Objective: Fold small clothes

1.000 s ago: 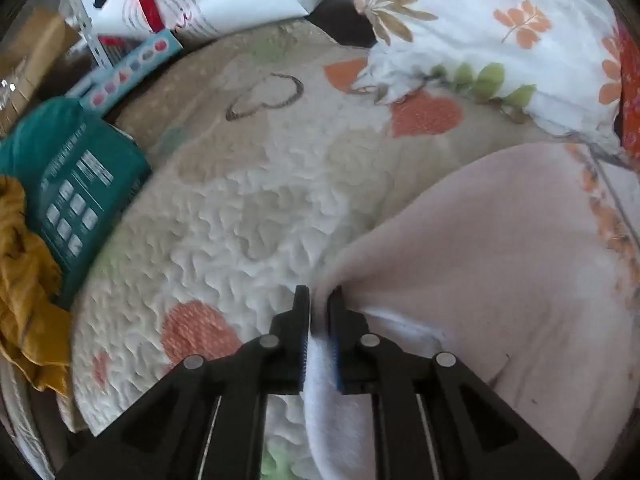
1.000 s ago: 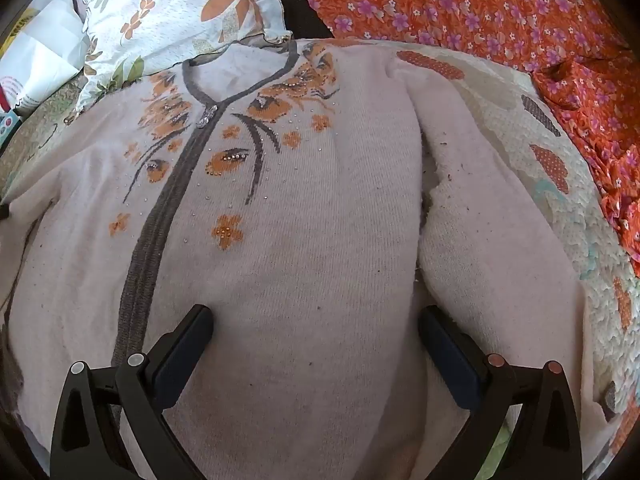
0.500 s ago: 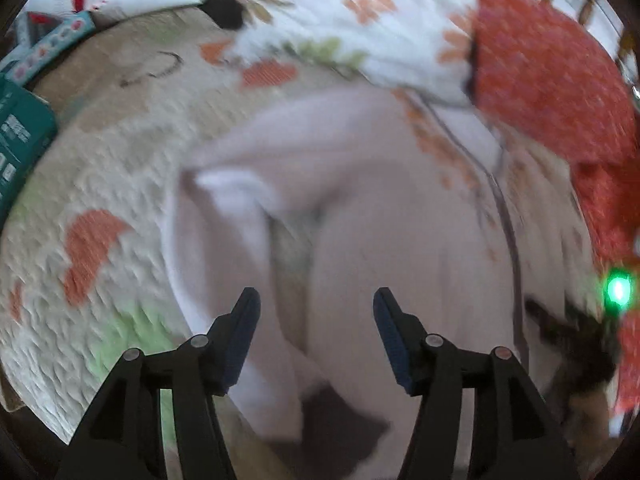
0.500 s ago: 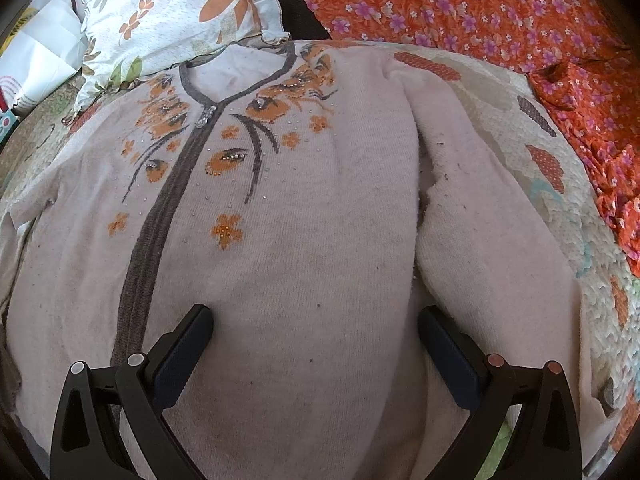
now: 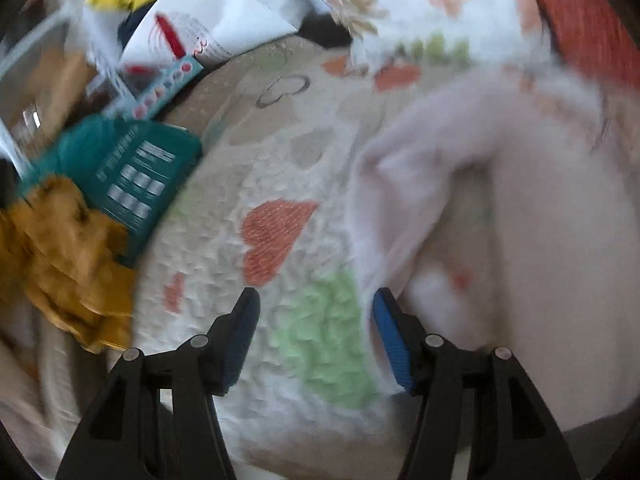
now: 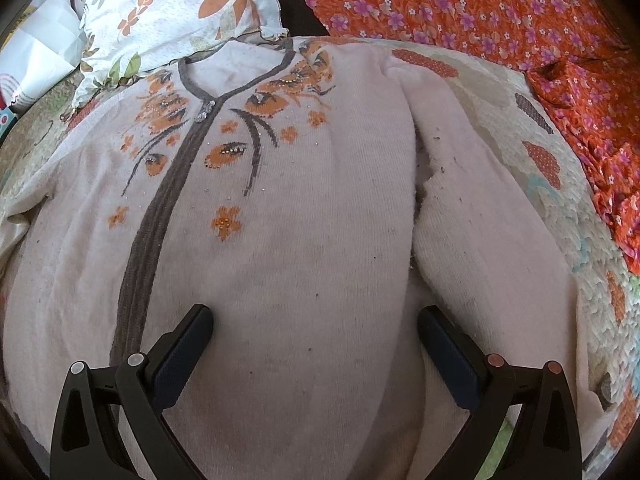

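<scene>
Left claw: your left gripper [image 5: 316, 322] is released, jaws parted over bare quilt, nothing between the blue pads.
Right claw: your right gripper [image 6: 316, 346] stands wide open above the lower front of the cardigan, gripping nothing.
Cardigan: the pale pink cardigan [image 6: 304, 240] lies flat, front up, neckline at twelve o'clock, brown placket running down toward seven o'clock.
Sleeves: one sleeve [image 6: 480, 232] lies alongside the body at three o'clock in your right view; the other sleeve [image 5: 400, 200] is crumpled at two o'clock of your left claw, just beside the right-hand pad.
Quilt: the heart-patterned quilt [image 5: 280, 232] spreads under everything.
Around the left: a teal packet [image 5: 132, 176] at ten o'clock, mustard cloth [image 5: 64, 264] at nine o'clock.
Around the right: a floral pillow [image 6: 172, 12] at eleven o'clock, orange flowered fabric [image 6: 500, 12] at one o'clock.
Picture: your left view is blurred.
</scene>
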{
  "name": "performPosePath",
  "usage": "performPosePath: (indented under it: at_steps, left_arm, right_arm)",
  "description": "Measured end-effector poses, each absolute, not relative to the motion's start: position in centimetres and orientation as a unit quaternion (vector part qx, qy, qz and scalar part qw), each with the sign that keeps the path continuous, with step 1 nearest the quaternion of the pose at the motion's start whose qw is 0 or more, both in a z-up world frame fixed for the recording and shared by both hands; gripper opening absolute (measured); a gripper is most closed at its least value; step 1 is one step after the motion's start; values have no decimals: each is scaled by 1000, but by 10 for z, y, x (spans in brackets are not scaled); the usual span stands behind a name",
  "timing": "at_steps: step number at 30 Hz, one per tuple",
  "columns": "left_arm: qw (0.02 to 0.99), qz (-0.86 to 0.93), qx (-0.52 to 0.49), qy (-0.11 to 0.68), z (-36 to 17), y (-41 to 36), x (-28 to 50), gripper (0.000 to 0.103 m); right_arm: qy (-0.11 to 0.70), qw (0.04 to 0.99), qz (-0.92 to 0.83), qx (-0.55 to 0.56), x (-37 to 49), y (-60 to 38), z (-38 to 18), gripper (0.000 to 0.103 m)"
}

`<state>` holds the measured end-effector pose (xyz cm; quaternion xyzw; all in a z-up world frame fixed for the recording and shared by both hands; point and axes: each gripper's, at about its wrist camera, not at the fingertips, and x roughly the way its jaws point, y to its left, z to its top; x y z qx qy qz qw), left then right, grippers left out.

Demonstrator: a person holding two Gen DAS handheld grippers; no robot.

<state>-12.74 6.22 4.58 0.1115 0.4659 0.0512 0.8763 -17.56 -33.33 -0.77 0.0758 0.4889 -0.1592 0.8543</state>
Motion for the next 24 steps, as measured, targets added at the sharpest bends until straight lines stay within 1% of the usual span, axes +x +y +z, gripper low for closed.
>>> performPosePath:
  at_steps: [2,4,6,11,16,24]
  left_arm:
    - [892,35,69,446,61,49,-131,62]
    - [903,15,48,426,70,22,-131,76]
    - [905,-10,27,424,73,-2,-122,83]
    - [880,-72,-49,467,53,-33,-94,83]
    - [891,-55,0,450,29,-56,-89,83]
    - [891,-77,41,445,13,-85,-89,83]
  right_arm:
    - [489,854,-160,75,-176,-333,-8,103]
    - [488,855,-160,75,-176,-333,-8,103]
    - [487,855,-160,75,-177,-333,-8,103]
    - [484,857,-160,75,-178,-334,-8,103]
    - [484,857,-160,75,-177,-333,-8,103]
    - [484,857,-159,76,-177,-333,-8,103]
